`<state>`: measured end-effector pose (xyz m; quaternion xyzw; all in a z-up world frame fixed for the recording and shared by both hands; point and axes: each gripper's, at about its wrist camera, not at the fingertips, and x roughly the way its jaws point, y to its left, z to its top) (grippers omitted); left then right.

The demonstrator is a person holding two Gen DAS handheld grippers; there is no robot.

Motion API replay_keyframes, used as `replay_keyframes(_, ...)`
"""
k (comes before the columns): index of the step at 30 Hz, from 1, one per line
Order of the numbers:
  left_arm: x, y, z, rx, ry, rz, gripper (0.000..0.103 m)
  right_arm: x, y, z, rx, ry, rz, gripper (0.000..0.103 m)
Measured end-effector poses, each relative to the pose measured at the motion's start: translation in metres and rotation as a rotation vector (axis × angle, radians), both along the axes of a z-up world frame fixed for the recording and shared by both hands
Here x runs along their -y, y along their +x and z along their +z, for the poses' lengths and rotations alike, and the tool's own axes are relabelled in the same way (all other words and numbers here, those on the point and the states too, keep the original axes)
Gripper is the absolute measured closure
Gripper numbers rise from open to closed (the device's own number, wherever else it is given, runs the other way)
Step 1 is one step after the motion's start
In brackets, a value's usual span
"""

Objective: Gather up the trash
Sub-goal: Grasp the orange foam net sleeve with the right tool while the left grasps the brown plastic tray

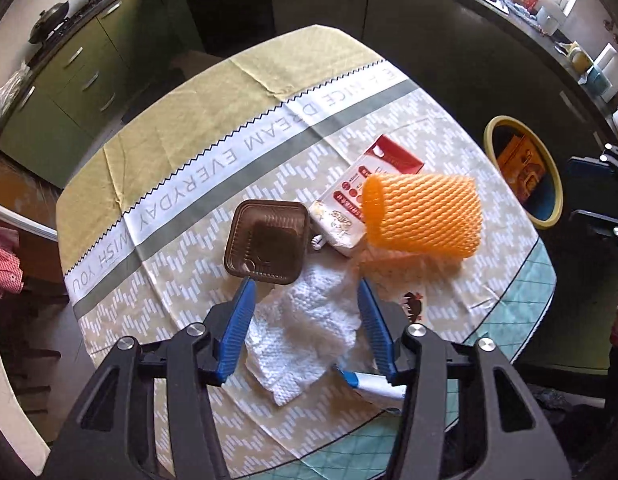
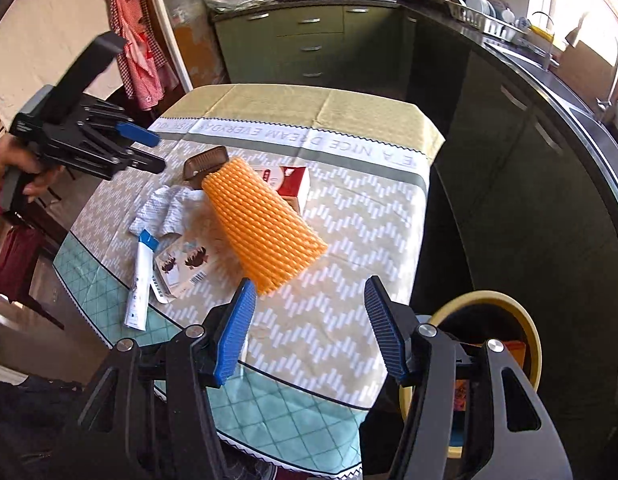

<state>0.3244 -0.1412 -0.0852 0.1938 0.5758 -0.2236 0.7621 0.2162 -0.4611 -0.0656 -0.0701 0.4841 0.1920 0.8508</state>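
Observation:
Trash lies on the clothed table (image 1: 197, 128): an orange foam net sleeve (image 1: 423, 216) (image 2: 261, 232), a brown plastic tray (image 1: 267, 242) (image 2: 205, 162), a crumpled white paper towel (image 1: 305, 328) (image 2: 165, 208), a red-and-white carton (image 1: 361, 200) (image 2: 293, 184), a white tube with a blue cap (image 1: 373, 386) (image 2: 139, 280) and a printed wrapper (image 2: 185, 264). My left gripper (image 1: 305, 284) is open above the paper towel, near the tray. My right gripper (image 2: 309, 284) is open and empty just short of the sleeve. The left gripper also shows in the right wrist view (image 2: 149, 148).
A yellow-rimmed bin (image 1: 523, 170) (image 2: 489, 304) with an orange package inside stands beside the table's right edge. Green kitchen cabinets (image 2: 309, 44) and a dark counter (image 2: 549, 92) surround the table. A chair with red checked cloth (image 1: 3, 264) stands to the left.

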Motion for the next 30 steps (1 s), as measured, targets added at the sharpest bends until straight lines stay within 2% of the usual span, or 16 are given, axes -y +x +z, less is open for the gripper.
replay_keyframes(4, -0.003, 0.022, -0.029, -0.051, 0.002, -0.025, 0.063, -0.006, 0.007, 0.001, -0.01, -0.027, 0.01, 0.046)
replay_keyframes(9, 0.0, 0.03, -0.053, -0.106, 0.004, -0.053, 0.064, -0.001, 0.017, -0.008, -0.038, -0.04, 0.011, 0.046)
replay_keyframes(12, 0.002, 0.031, -0.064, -0.126, 0.017, -0.061, 0.071, -0.005, 0.024, -0.019, -0.066, -0.034, 0.024, 0.044)
replay_keyframes(16, -0.001, 0.033, -0.073, -0.15, 0.02, -0.044, 0.097, -0.007, 0.033, -0.037, -0.131, 0.006, 0.016, 0.043)
replay_keyframes(23, -0.012, 0.025, -0.049, -0.079, 0.001, -0.02, 0.098, 0.009, 0.049, -0.067, -0.263, 0.153, -0.047, 0.043)
replay_keyframes(28, -0.021, 0.016, -0.033, -0.055, 0.0, -0.014, 0.098, -0.003, 0.06, -0.085, -0.344, 0.169, -0.034, 0.042)
replay_keyframes(30, -0.023, 0.013, -0.031, -0.053, 0.002, -0.014, 0.098, -0.013, 0.064, -0.09, -0.367, 0.152, -0.013, 0.039)
